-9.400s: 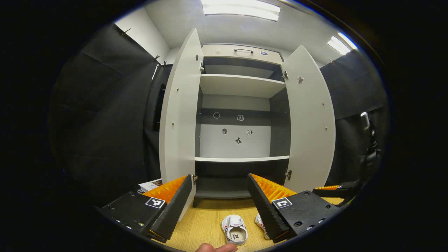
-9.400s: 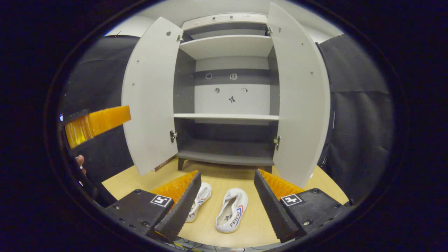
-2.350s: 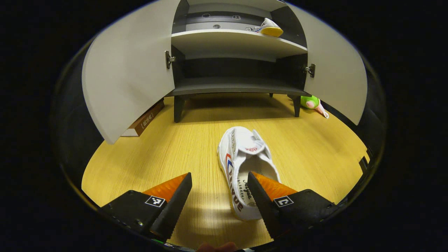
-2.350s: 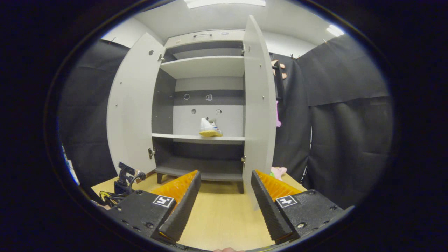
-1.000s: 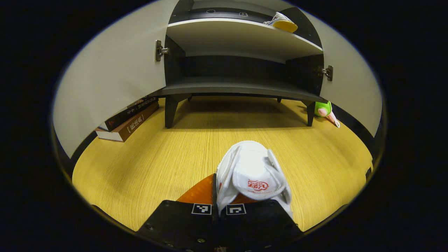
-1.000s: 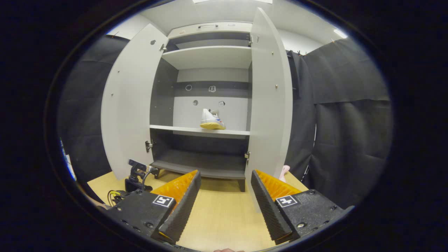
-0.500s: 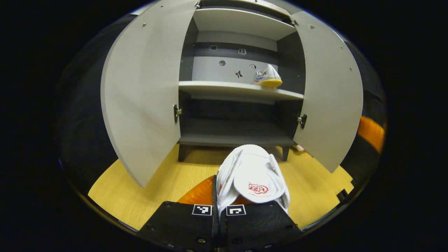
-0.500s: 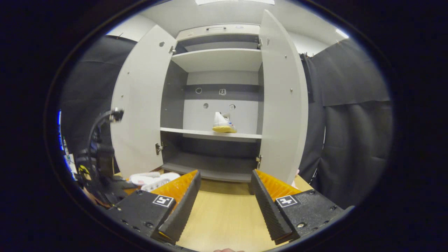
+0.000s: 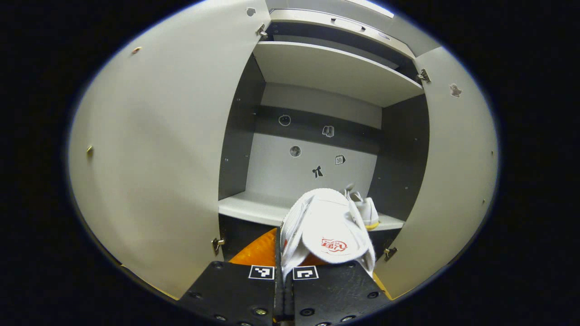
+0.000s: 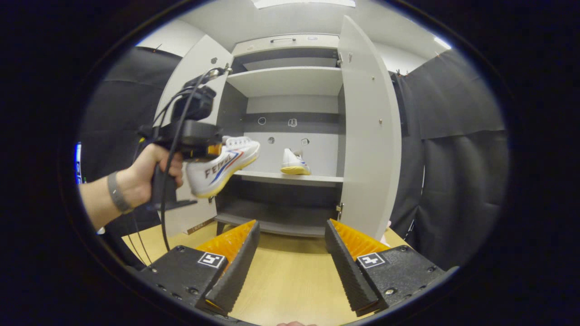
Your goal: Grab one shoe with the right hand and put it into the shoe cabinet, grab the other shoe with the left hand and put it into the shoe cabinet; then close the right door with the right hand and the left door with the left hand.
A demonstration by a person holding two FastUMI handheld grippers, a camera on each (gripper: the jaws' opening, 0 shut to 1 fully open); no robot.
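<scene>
Soft white canvas shoe, light, pinched at heel collar by left gripper, held up before middle shelf. Collar folds easily; needs gentle carrying. Right gripper spread wide, empty, above tabletop.

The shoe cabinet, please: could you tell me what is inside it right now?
One white shoe sits on the middle shelf of the shoe cabinet. The other shelves look bare, though the right door hides their right end.

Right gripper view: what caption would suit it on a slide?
Left tongs carry a white shoe toward the open cabinet, where its mate sits.
</scene>
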